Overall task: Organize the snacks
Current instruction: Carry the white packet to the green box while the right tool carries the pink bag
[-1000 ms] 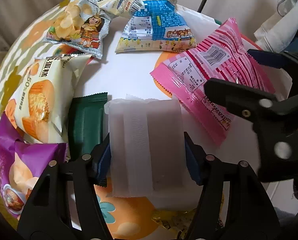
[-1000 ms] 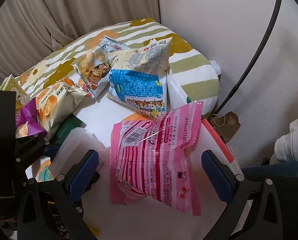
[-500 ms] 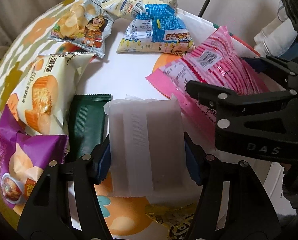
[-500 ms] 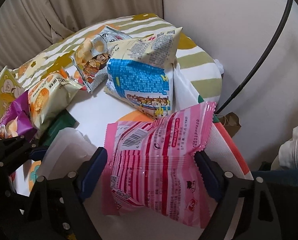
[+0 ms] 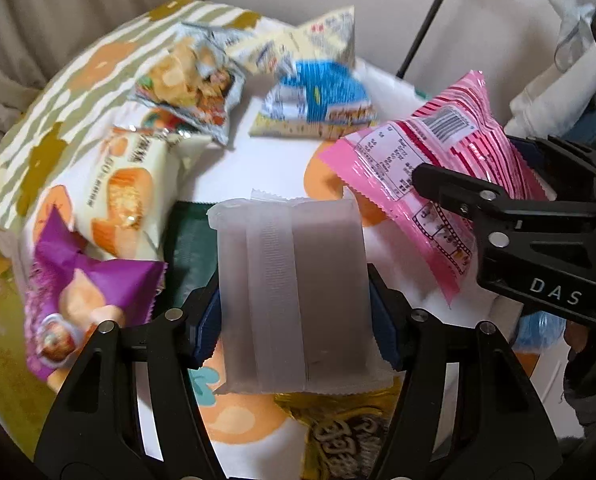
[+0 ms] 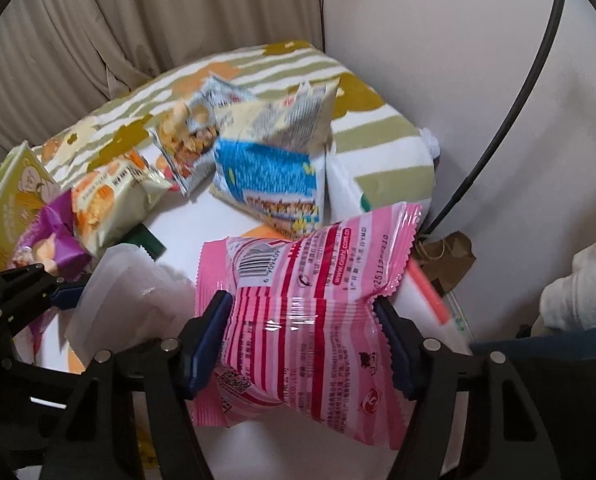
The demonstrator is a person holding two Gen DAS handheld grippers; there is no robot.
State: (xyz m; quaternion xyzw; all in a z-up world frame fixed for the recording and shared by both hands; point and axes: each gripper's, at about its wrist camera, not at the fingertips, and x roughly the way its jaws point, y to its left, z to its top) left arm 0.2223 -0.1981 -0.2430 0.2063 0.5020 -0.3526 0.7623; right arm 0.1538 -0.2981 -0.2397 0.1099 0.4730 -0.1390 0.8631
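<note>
My left gripper (image 5: 296, 316) is shut on a frosted white packet (image 5: 294, 292) and holds it above the table; the packet also shows in the right wrist view (image 6: 130, 304). My right gripper (image 6: 303, 340) is shut on a pink striped snack bag (image 6: 313, 304), squeezing its sides and lifting it off the table. In the left wrist view the pink bag (image 5: 429, 160) hangs at the right with the right gripper (image 5: 509, 216) clamped on it.
On the round table (image 5: 274, 164) lie a blue-and-yellow bag (image 5: 317, 96), a silver chips bag (image 5: 190, 84), a cream cake bag (image 5: 122, 184), a purple bag (image 5: 82, 284), a dark green packet (image 5: 190, 248) and a gold packet (image 5: 337, 436). A wall and a black pole (image 6: 497, 128) stand at the right.
My right gripper has closed on the pink bag and lifted it. My left gripper has risen a little, still holding the white packet.
</note>
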